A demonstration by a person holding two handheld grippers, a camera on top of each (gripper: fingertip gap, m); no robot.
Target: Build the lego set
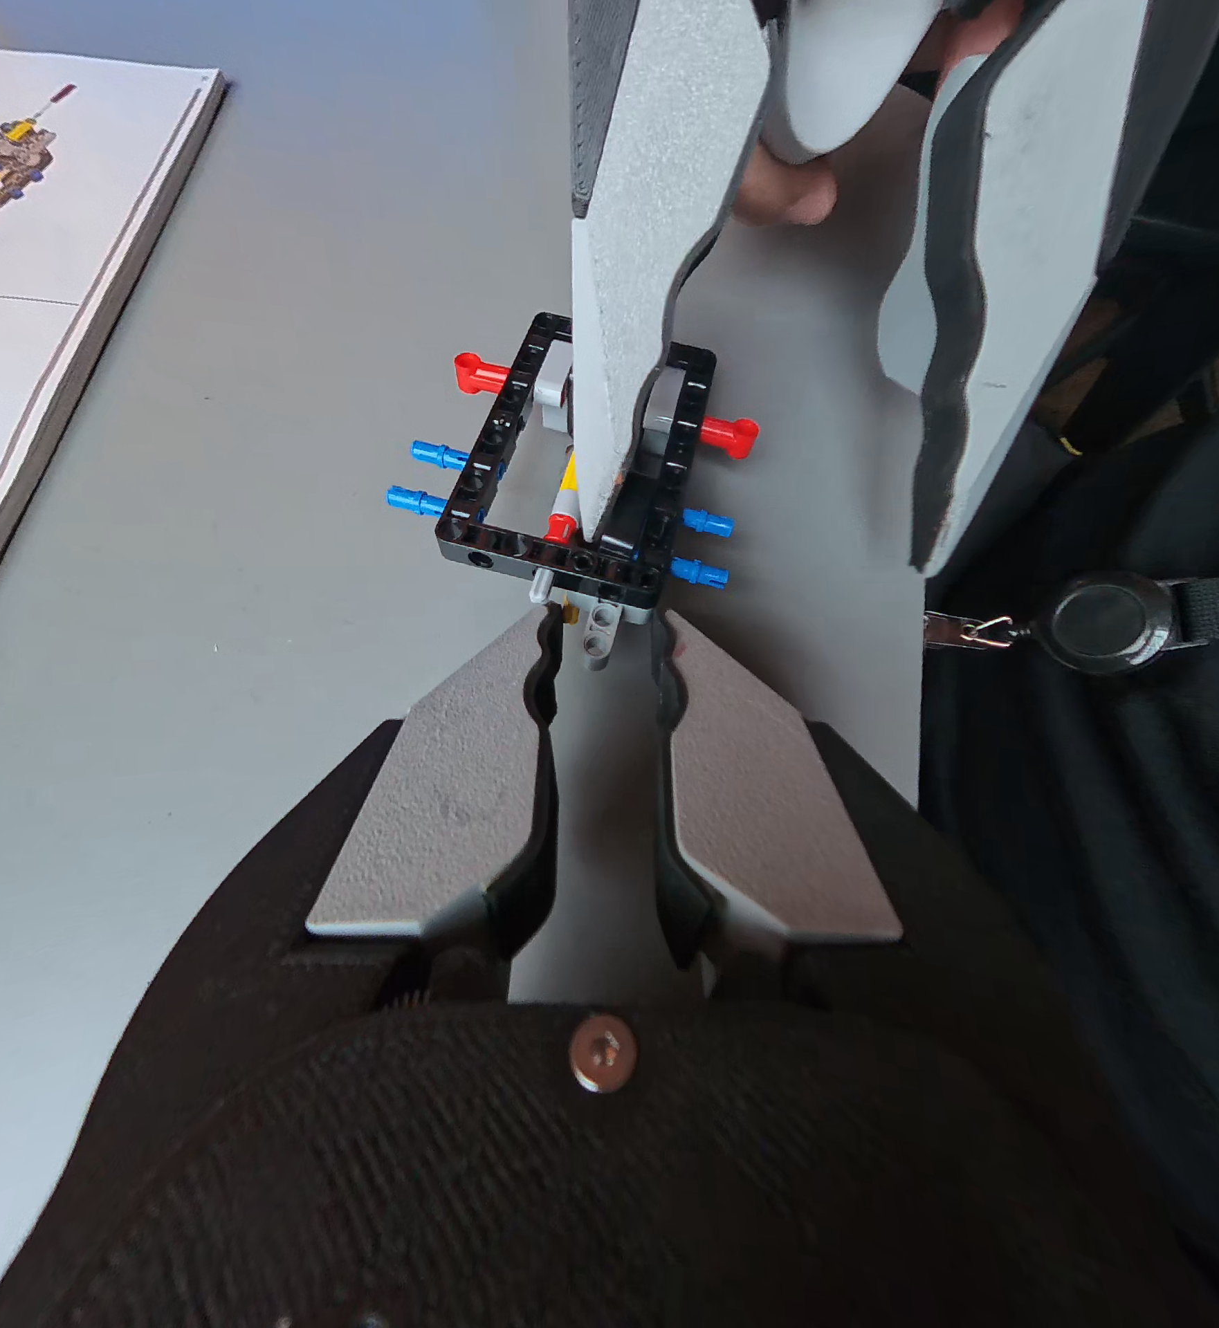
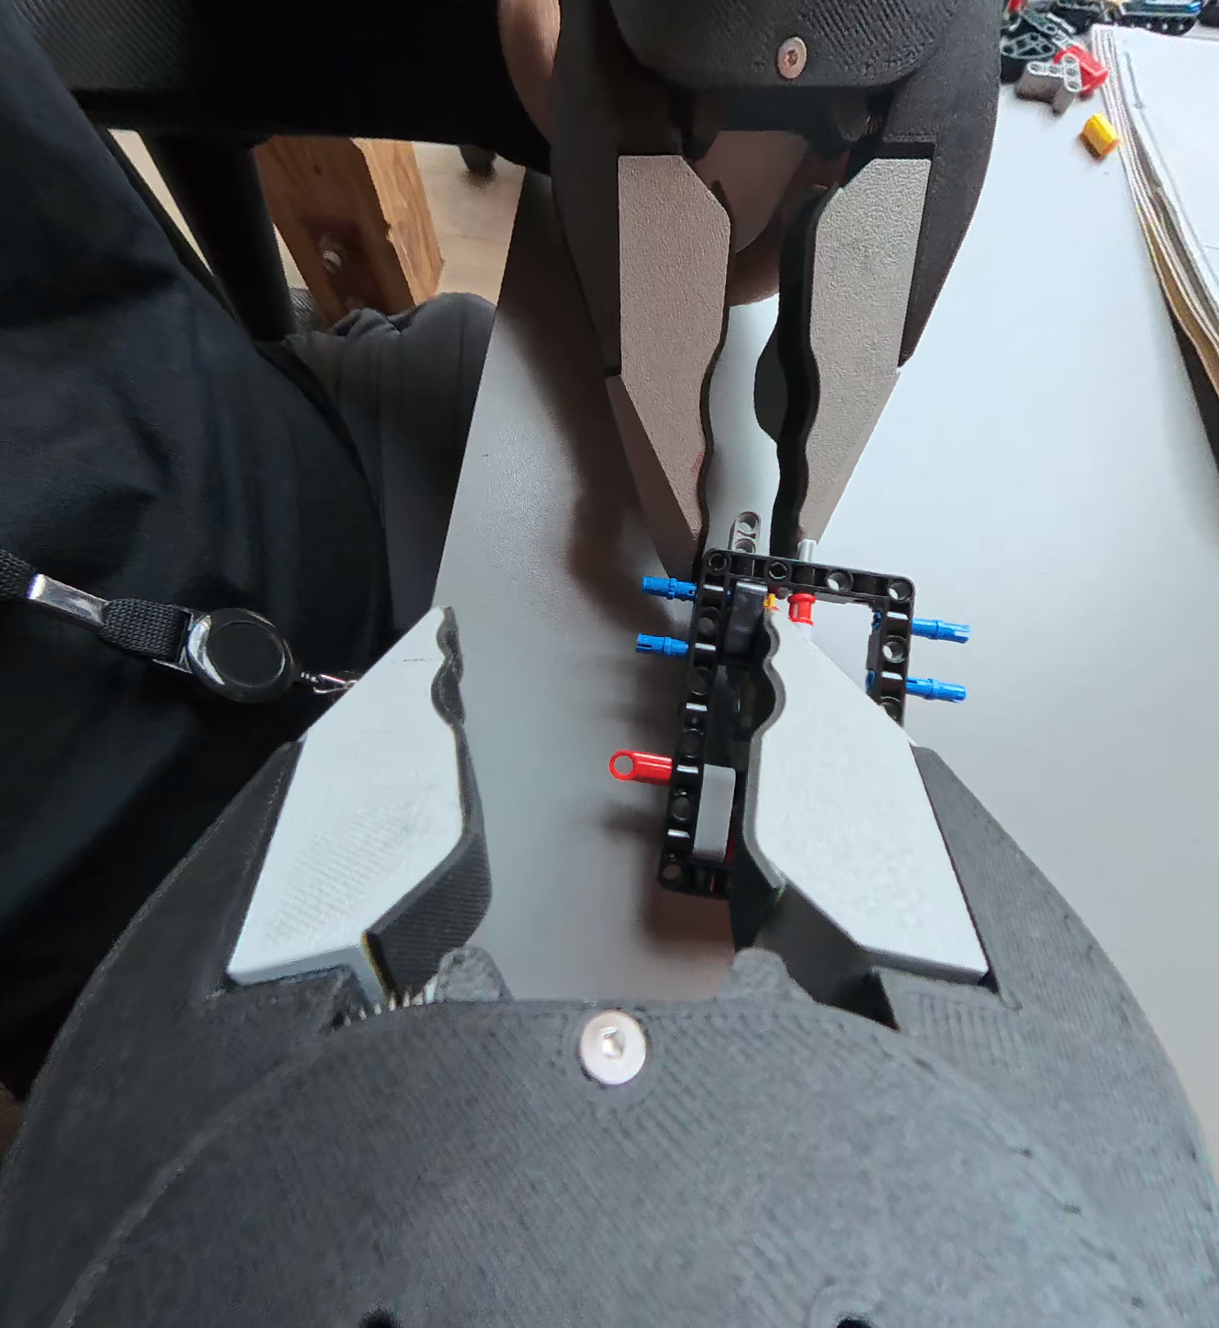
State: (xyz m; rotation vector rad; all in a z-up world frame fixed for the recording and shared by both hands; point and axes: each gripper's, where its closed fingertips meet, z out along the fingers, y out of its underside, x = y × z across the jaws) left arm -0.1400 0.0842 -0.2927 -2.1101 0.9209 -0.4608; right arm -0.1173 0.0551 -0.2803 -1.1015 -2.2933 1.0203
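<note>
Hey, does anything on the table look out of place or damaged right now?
Nothing looks damaged. The black frame lies flat with its blue and red pins seated. Only oddity: a yellow piece lies alone beside the instruction booklets, apart from the pile of parts beyond it.

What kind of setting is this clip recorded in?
Probably an indoor hobby or work desk: a smooth grey tabletop, an open printed instruction booklet, loose coloured building pieces at the far edge, and a seated person's dark-clothed lap.
</note>
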